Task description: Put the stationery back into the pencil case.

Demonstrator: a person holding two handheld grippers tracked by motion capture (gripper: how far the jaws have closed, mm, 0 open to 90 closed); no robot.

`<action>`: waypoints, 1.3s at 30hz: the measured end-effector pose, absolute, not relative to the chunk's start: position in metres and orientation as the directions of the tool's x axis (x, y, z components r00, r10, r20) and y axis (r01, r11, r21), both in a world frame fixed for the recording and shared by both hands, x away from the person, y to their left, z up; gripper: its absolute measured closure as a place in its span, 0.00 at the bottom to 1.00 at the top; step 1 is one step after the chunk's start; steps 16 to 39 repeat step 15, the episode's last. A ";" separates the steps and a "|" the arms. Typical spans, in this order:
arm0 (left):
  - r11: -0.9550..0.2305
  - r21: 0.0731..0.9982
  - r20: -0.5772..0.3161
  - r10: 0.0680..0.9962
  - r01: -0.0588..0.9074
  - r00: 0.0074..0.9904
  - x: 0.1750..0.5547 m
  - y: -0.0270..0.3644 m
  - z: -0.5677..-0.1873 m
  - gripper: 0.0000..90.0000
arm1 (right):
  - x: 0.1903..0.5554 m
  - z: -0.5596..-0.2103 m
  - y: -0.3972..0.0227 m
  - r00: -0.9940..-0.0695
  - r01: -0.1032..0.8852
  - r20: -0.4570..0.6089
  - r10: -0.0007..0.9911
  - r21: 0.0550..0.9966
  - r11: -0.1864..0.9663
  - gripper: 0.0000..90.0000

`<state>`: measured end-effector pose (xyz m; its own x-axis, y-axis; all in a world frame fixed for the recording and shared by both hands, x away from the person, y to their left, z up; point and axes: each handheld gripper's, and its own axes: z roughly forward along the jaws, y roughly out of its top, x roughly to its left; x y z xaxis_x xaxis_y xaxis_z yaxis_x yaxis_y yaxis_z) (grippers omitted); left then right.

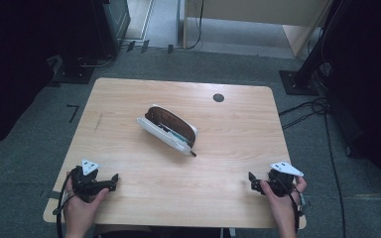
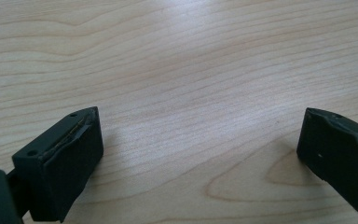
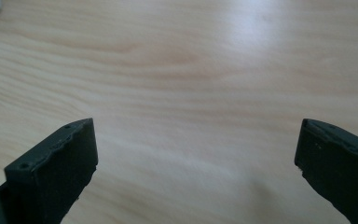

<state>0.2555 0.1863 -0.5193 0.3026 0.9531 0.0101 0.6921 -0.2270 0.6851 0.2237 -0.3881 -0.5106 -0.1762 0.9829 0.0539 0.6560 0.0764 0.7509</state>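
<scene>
Pencil case [image 1: 168,130], white outside with a dark brown lining, is seen lying open near the middle of the wooden table [image 1: 129,99], slanted so that one end points toward the far left corner and the other toward the near right. Contents are too small and dim to be identified; a greenish strip and a dark tip at the near right end are all that can be made out. No brand, label or writing can be read anywhere.

Left gripper [image 1: 113,181] is held low by the near left corner, jaws pointed toward the right edge, fingers of the left hand [image 1: 82,206] wrapped round its body; forearm is cut off by the frame's bottom. In the left gripper view the jaws stand wide apart over bare wood grain, released, nothing between them.

Right gripper [image 1: 252,180] is held by the near right corner, jaws pointed toward the left edge, gripped by the right hand [image 1: 280,198]. In the right gripper view its jaws are likewise spread wide and released over bare wood.

Both grippers lie well apart from the case. A dark round grommet [image 1: 219,97] is noted near the far edge
</scene>
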 end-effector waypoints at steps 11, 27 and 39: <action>-0.229 0.685 0.011 0.952 0.691 0.305 0.255 0.186 -0.519 0.00 | 0.208 -0.527 -0.405 -0.122 0.704 0.028 0.992 0.707 0.066 0.00; -0.217 0.684 0.008 0.957 0.696 0.290 0.255 0.187 -0.519 0.00 | 0.208 -0.527 -0.405 -0.123 0.703 0.028 0.992 0.708 0.067 0.00; -0.217 0.684 0.008 0.957 0.696 0.290 0.255 0.187 -0.519 0.00 | 0.208 -0.527 -0.405 -0.123 0.703 0.028 0.992 0.708 0.067 0.00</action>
